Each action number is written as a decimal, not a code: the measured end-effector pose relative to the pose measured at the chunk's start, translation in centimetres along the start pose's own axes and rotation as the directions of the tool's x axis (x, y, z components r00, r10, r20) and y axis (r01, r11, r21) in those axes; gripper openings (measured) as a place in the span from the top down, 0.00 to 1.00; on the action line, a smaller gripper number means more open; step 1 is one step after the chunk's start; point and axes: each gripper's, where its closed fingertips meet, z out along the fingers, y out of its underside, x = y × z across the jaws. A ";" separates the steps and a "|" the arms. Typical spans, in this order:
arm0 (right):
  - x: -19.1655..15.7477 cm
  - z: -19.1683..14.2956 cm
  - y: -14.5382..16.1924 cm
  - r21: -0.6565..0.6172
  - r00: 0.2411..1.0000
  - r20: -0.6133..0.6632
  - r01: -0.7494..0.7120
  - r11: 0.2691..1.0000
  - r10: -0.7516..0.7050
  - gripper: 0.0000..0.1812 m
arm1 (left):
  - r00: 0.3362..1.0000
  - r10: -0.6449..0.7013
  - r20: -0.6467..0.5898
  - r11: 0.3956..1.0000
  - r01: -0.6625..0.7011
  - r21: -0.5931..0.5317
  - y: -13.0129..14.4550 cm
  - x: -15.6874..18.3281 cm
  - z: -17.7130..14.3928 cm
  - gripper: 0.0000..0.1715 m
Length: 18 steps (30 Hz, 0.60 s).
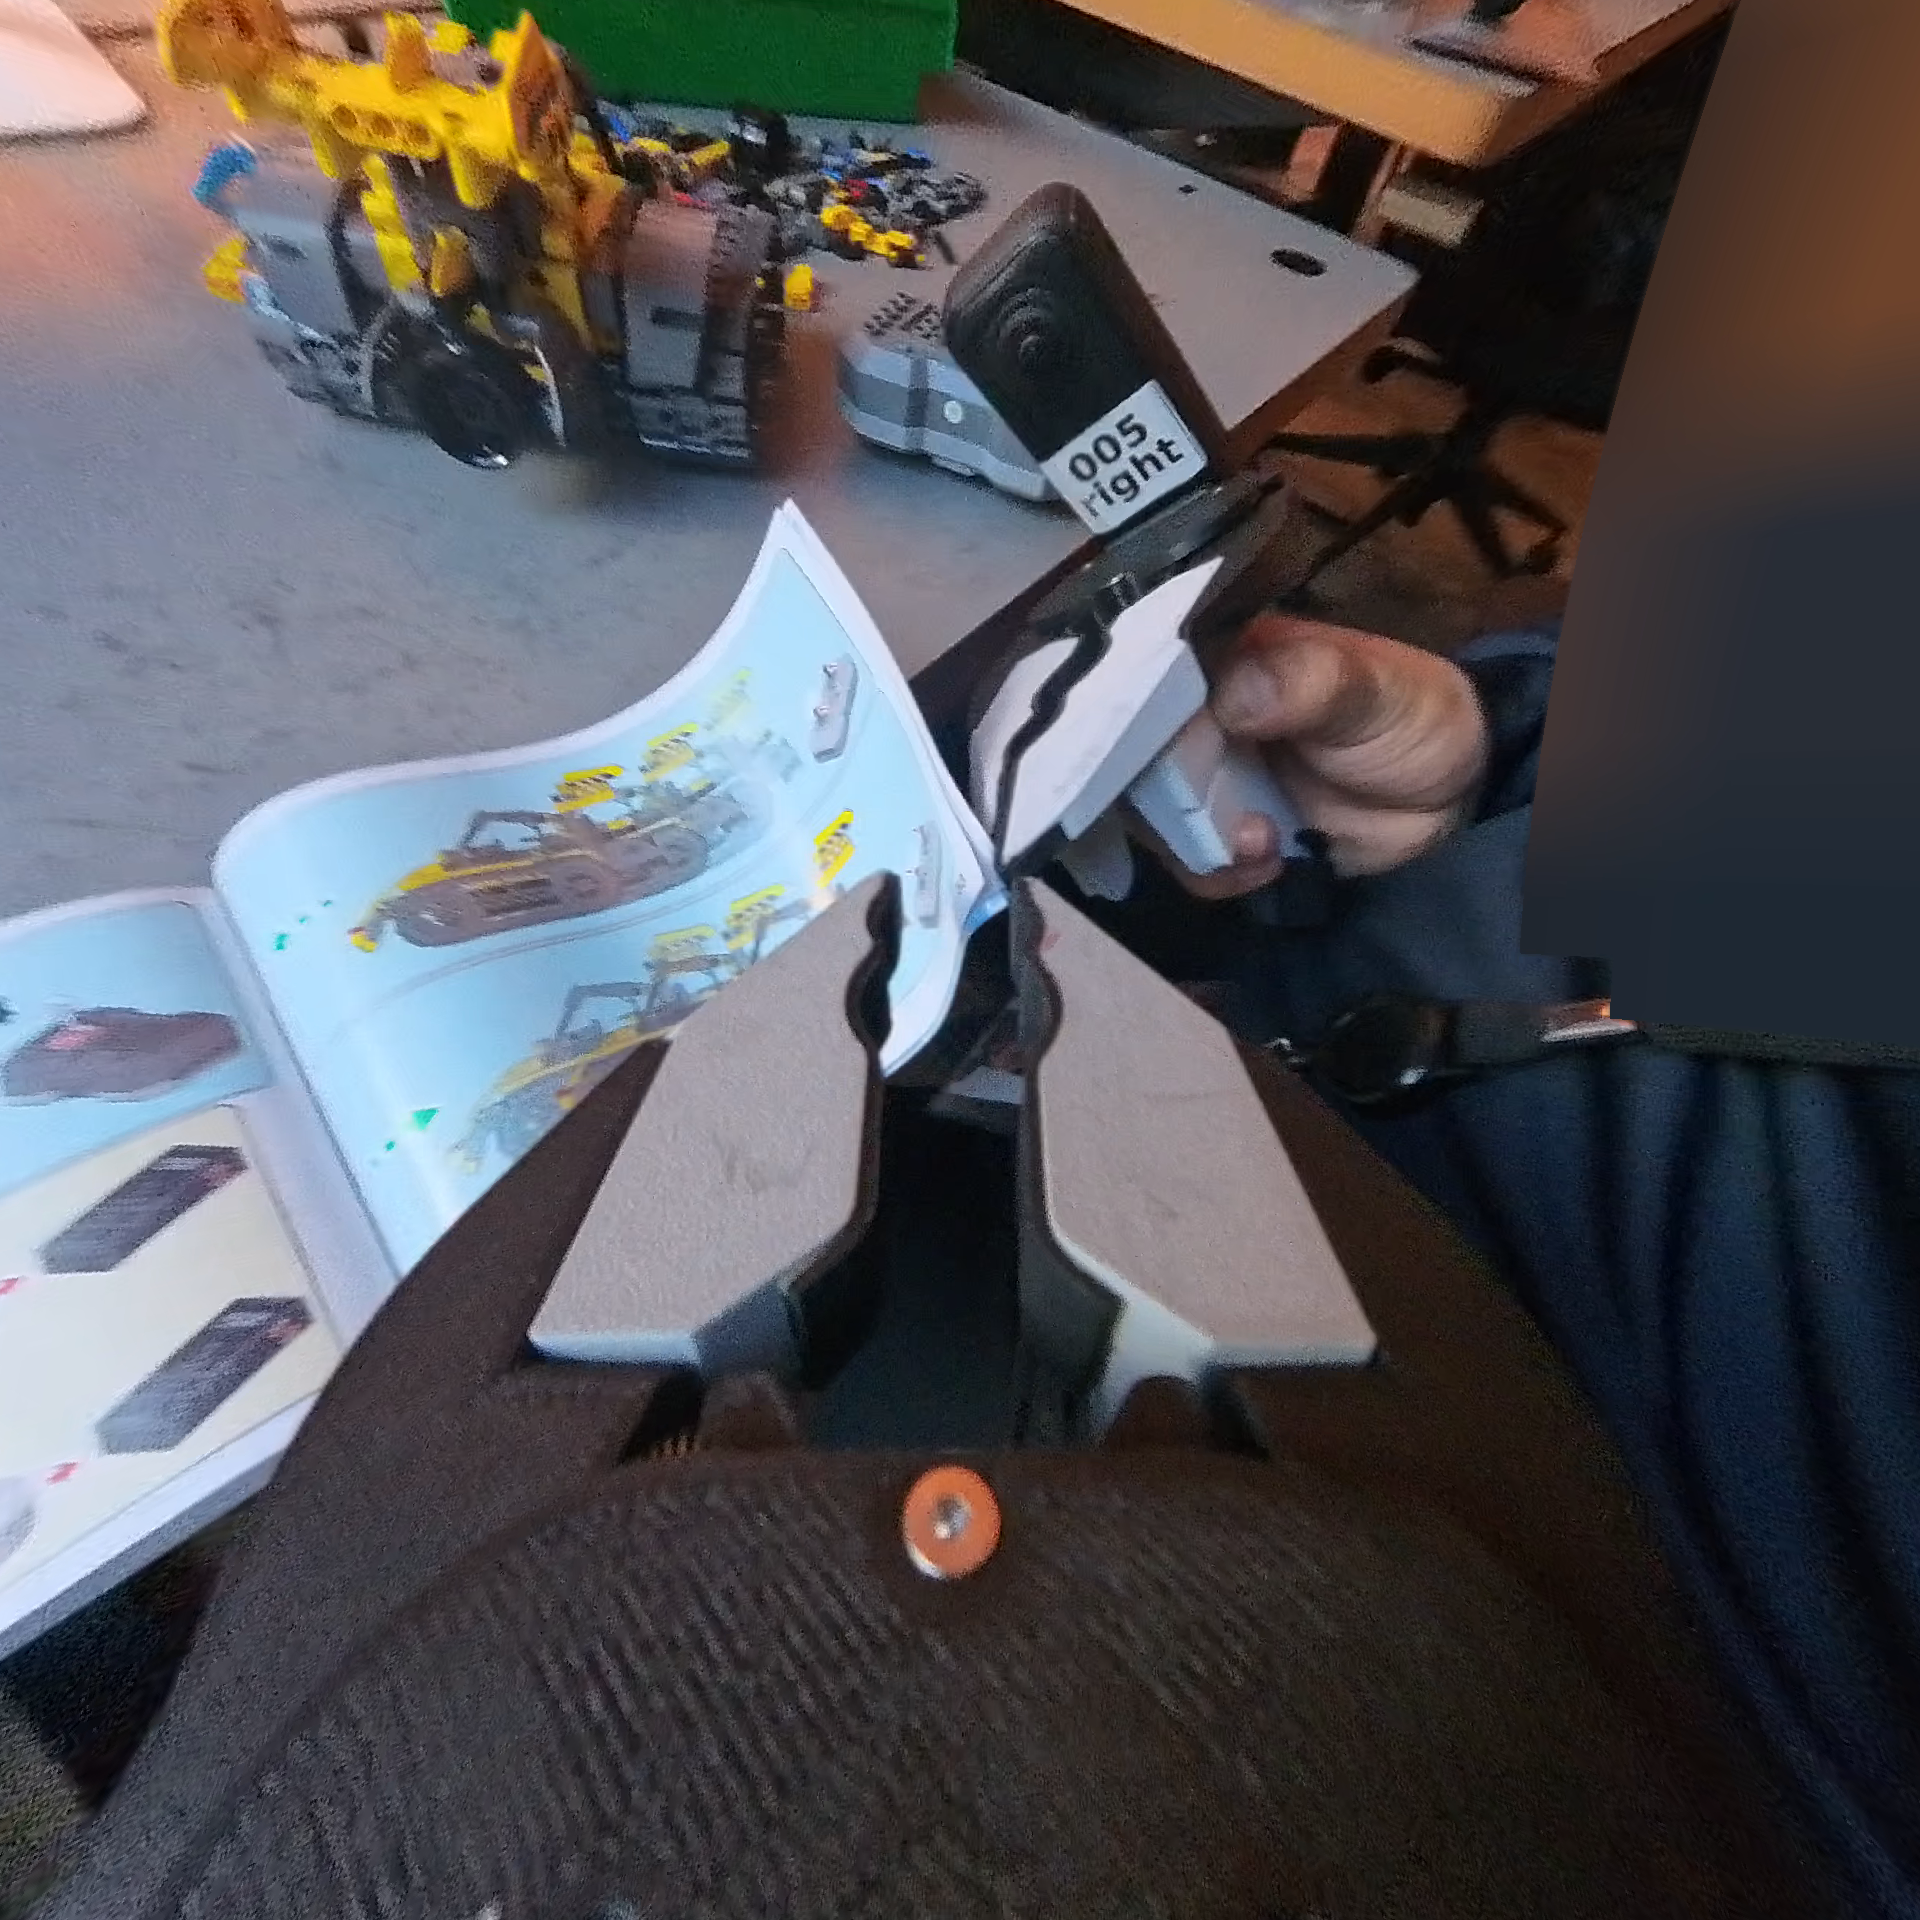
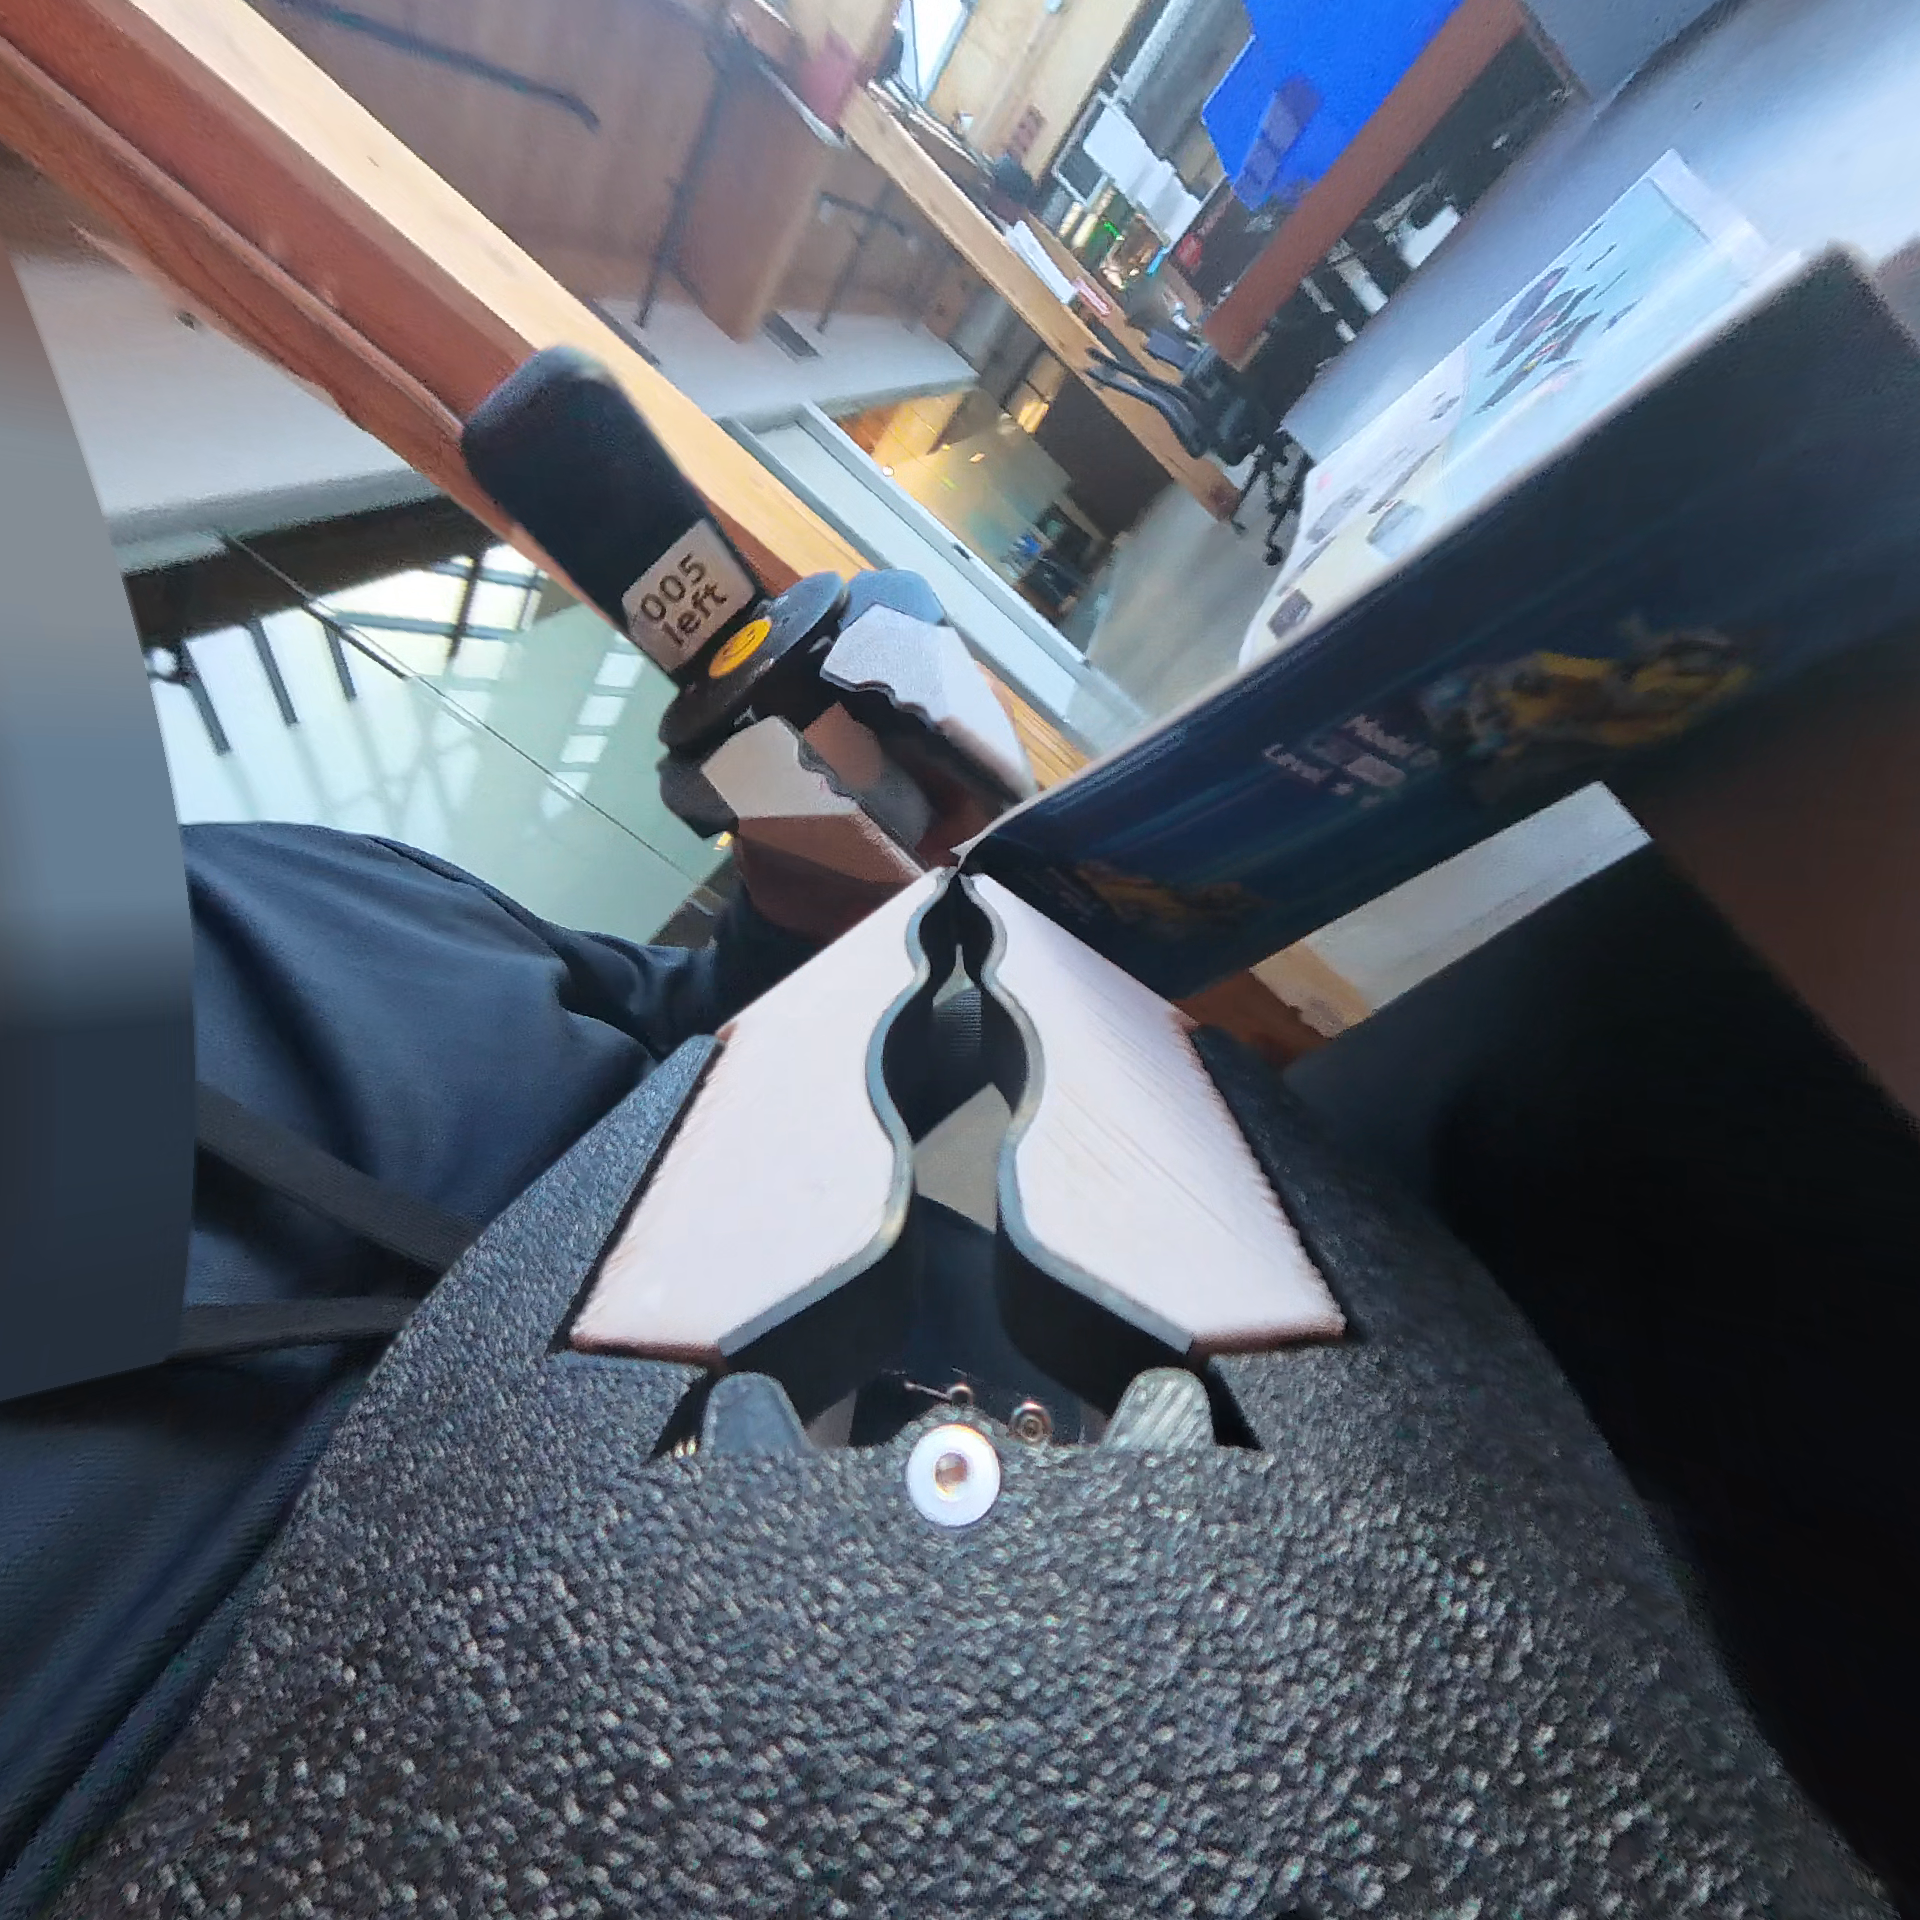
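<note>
Here, in the left wrist view, the left gripper (image 1: 951, 894) has its jaws apart, just beside the lifted corner of an open instruction booklet (image 1: 582, 862). The right gripper (image 1: 1003, 862) pinches that corner; its black camera carries a white printed label (image 1: 1127, 468). Beyond the booklet stands a yellow brick vehicle (image 1: 468, 260). In the right wrist view, the right gripper (image 2: 958, 881) is clamped on the booklet's dark cover (image 2: 1455, 727).
</note>
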 end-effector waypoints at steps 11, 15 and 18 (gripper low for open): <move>0.3 0.0 0.0 -0.009 1.000 -0.005 0.002 1.000 -0.002 1.00 | 0.995 -0.083 -0.050 0.996 0.085 0.032 0.1 -0.8 -0.1 0.92; 0.3 0.1 0.0 -0.011 1.000 -0.007 0.005 1.000 -0.005 1.00 | 0.992 -0.102 -0.075 0.994 0.105 0.042 -0.3 -0.9 -0.2 0.93; 0.3 0.1 0.0 -0.009 1.000 -0.010 0.004 1.000 -0.004 1.00 | 0.990 -0.108 -0.094 0.992 0.113 0.050 -0.5 -0.7 -0.3 0.92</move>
